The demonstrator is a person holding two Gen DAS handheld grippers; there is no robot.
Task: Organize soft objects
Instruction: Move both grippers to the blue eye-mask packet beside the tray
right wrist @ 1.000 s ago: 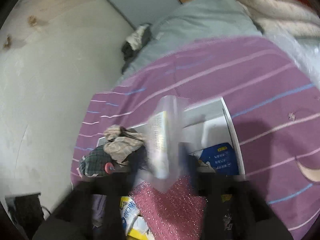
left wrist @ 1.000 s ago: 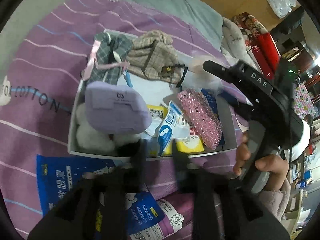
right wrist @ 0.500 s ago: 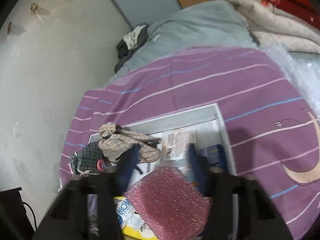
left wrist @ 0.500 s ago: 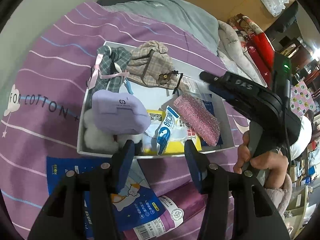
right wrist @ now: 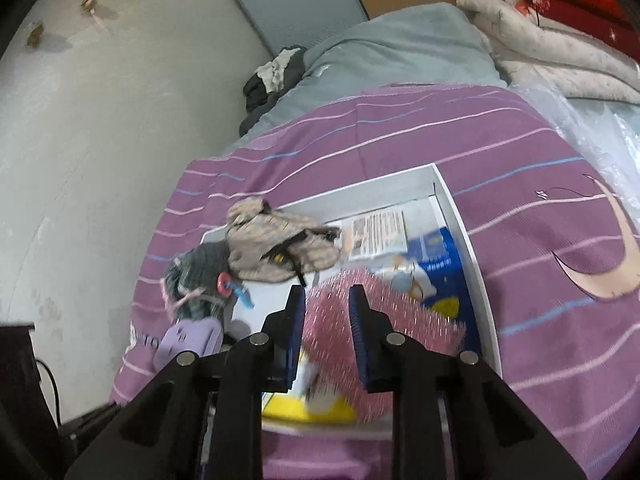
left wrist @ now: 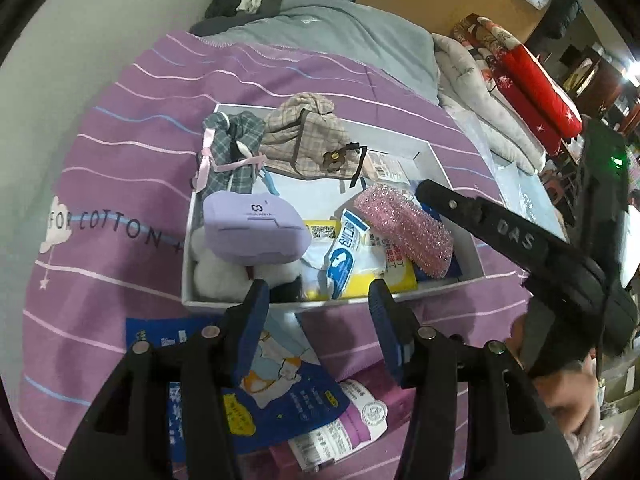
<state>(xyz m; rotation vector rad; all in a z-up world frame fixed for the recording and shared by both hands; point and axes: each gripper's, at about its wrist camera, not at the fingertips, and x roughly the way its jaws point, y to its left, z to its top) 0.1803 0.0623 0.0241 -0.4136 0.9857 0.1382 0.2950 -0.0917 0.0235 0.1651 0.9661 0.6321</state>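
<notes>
Above the white box (right wrist: pixel 476 280), the right hand-held gripper (right wrist: pixel 326 300) narrows on nothing; the left hand-held gripper (left wrist: pixel 316 296) stands spread.

A box (left wrist: pixel 456 286) sits on the bed (left wrist: pixel 120 128), and everything is packed inside it. From the left gripper's view, a plaid pouch (left wrist: pixel 230 152) lies at eleven o'clock in the box, a checked bag (left wrist: pixel 308 136) just right of it at twelve. A case (left wrist: pixel 252 228) rests on fluffy balls (left wrist: pixel 218 276) at eight o'clock. A sponge (left wrist: pixel 404 228) lies at three, over packets (left wrist: pixel 348 256). Before the box, at six, more packets (left wrist: pixel 276 396) lie on the bed.
</notes>
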